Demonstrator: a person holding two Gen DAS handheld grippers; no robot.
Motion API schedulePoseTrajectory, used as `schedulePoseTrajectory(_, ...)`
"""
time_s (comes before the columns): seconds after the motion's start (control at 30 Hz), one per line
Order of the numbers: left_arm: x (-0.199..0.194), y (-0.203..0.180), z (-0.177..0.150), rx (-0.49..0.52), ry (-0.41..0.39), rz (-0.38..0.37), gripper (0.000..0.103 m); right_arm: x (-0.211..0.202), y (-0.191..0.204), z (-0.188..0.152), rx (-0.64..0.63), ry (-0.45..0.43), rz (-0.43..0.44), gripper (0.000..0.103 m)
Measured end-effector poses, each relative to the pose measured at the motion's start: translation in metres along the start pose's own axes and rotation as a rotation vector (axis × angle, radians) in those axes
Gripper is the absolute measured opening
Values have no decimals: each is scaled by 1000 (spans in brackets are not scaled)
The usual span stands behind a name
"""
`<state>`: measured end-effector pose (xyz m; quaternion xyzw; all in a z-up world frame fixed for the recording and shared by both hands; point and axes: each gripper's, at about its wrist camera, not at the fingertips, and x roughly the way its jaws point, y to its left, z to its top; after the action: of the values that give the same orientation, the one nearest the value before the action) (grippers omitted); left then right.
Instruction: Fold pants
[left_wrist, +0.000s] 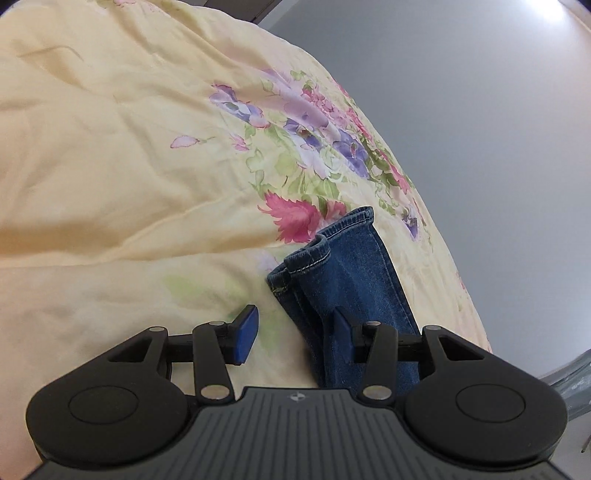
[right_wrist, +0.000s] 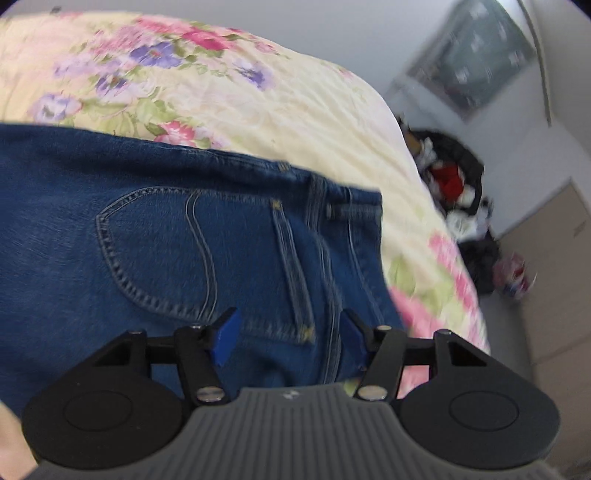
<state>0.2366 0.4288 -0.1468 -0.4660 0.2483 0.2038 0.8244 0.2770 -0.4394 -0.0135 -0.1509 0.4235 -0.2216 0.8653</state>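
Observation:
Blue denim pants lie on a pale yellow floral bedspread (left_wrist: 110, 147). In the left wrist view the two leg ends (left_wrist: 343, 266) lie stacked, hems pointing away, near the bed's right edge. My left gripper (left_wrist: 293, 334) hovers just short of them, open; its right finger (left_wrist: 341, 332) is over the denim and its left finger (left_wrist: 245, 334) over bare bedspread. In the right wrist view the seat of the pants (right_wrist: 166, 229) fills the left, with a back pocket (right_wrist: 159, 251) and the waistband (right_wrist: 354, 210) showing. My right gripper (right_wrist: 290, 338) stands open above the seat seam, pressing on nothing.
The bed edge drops to a grey floor (left_wrist: 480, 110) on the right. A dark pile of mixed clothes (right_wrist: 454, 184) lies on the floor past the bed corner, beside a beige cabinet (right_wrist: 554, 277). The bedspread (right_wrist: 258, 110) is wrinkled around the pants.

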Motion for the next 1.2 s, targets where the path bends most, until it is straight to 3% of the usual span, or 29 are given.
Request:
schedulePoseTrajectory(0.2, 13, -12, 1, 56, -39, 51, 49, -51, 31, -59, 115, 2, 206, 55)
schedulePoseTrajectory(0.27, 15, -14, 2, 66, -51, 65, 49, -57, 56, -76, 117, 8, 288, 55)
schedulePoseTrajectory(0.37, 17, -16, 1, 66, -62, 79, 49, -51, 93, -86, 108, 4, 331, 55)
schedulePoseTrajectory(0.43, 17, -17, 1, 65, -66, 86, 49, -38, 109, -85, 124, 9, 291, 54)
schedulePoseTrajectory(0.5, 17, -19, 2, 72, -63, 93, 49, -26, 110, -83, 164, 31, 280, 29)
schedulePoseTrajectory(0.53, 18, -20, 3, 77, -62, 95, 49, -24, 106, -80, 187, 33, 285, 7)
schedulePoseTrajectory(0.57, 18, -20, 4, 79, -62, 92, 49, -27, 99, -77, 206, 19, 295, 4)
schedulePoseTrajectory(0.67, 16, -16, 5, 63, -56, 70, 48, -44, 77, -66, 205, -54, 251, 2)
schedulePoseTrajectory(0.87, 7, 2, 8, -4, -51, 4, 50, -17, 86, -69, 176, 74, 209, 2)
schedulePoseTrajectory(0.93, 9, 6, 10, -10, -52, -10, 49, -3, 82, -78, 178, 113, 99, 0)
schedulePoseTrajectory(0.97, 11, 6, 10, -7, -52, -14, 48, 3, 74, -83, 200, 117, 85, 0)
schedulePoseTrajectory(1.07, 18, 6, 6, 16, -67, -12, 46, 5, 43, -92, 337, 127, 143, 0)
schedulePoseTrajectory(1.1, 21, 4, 4, 26, -75, -3, 38, 0, 41, -92, 323, 119, 153, 0)
schedulePoseTrajectory(1.2, 23, -10, -1, 97, -105, 72, 27, -10, 46, -92, 247, 96, 162, 0)
